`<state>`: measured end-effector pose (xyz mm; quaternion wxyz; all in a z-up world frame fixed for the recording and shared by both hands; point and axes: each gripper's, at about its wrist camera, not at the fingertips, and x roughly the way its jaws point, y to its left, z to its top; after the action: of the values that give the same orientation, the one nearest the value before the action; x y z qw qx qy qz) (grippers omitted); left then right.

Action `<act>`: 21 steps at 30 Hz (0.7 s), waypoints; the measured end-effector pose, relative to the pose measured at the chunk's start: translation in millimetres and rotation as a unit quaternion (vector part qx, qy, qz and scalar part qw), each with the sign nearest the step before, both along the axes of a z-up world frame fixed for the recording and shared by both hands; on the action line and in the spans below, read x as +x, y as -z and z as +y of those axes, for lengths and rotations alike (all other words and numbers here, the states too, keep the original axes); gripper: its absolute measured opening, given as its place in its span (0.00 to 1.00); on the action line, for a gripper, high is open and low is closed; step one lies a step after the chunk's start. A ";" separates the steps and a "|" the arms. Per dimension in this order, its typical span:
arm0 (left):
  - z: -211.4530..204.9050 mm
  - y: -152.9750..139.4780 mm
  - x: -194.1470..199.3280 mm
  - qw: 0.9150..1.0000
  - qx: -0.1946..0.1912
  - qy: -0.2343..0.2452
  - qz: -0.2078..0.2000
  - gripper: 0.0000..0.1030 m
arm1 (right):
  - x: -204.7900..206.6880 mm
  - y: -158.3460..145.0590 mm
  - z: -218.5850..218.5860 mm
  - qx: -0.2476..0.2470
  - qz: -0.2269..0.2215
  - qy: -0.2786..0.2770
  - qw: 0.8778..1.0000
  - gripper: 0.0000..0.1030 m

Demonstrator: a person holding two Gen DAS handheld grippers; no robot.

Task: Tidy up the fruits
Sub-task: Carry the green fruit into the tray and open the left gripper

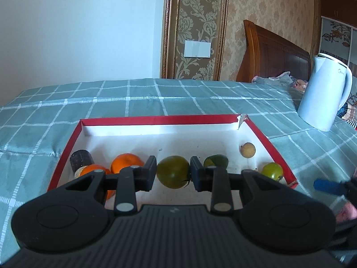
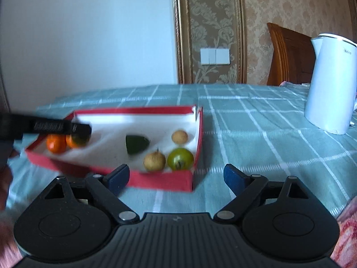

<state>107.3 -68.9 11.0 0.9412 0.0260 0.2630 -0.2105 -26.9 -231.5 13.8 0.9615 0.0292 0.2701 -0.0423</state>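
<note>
Green tomato [image 1: 173, 171] (glossy, round), left claw [image 1: 172, 174] gripping

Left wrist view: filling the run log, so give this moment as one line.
left gripper: jaws closed on green tomato | in red box | right gripper: open, outside box

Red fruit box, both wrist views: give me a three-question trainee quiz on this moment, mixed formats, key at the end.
1. True or false: the right gripper holds a fruit.
2. The left gripper closes on which item? A) orange B) large green fruit C) white kettle
3. Fill in: the fruits lie inside the red ___.

Key: 1 false, its jaws are spread and empty; 2 B; 3 box.
</note>
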 end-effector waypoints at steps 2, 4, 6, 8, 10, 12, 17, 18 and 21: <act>-1.3 1.8 4.8 1.000 -0.001 -0.001 0.003 0.29 | 2.5 5.7 2.1 -0.005 0.022 -0.011 1.000 0.90; -2.3 3.8 8.6 1.000 -0.001 -0.002 0.006 0.29 | 7.7 9.8 3.9 -0.011 0.041 -0.010 0.999 0.90; -3.9 5.6 11.2 1.000 0.000 -0.004 0.006 0.29 | 10.4 13.0 4.4 -0.011 0.051 -0.011 0.999 0.90; -5.5 8.4 14.4 1.000 0.004 -0.006 0.010 0.29 | 13.0 17.2 4.6 -0.011 0.068 -0.012 0.998 0.90; -6.9 11.7 17.9 1.000 0.009 -0.010 0.012 0.29 | 14.5 18.7 4.2 -0.012 0.072 -0.009 0.997 0.93; -7.3 14.6 21.1 1.000 0.012 -0.013 0.015 0.29 | 15.3 19.3 4.1 -0.010 0.073 -0.008 0.997 0.93; -6.7 20.6 28.8 1.000 0.011 -0.017 0.025 0.29 | 16.1 20.3 1.6 -0.005 0.076 -0.001 0.997 0.97; -6.8 21.0 29.4 0.999 0.010 -0.017 0.026 0.29 | 16.3 20.5 1.9 -0.005 0.076 -0.001 0.997 0.98; -8.1 22.4 31.2 0.999 0.014 -0.018 0.026 0.29 | 16.3 20.5 2.4 -0.005 0.075 -0.001 0.997 0.98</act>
<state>138.5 -77.0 -11.4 0.9372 0.0286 0.2909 -0.1906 -10.5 -229.2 -6.7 0.9385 0.0210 0.3418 -0.0445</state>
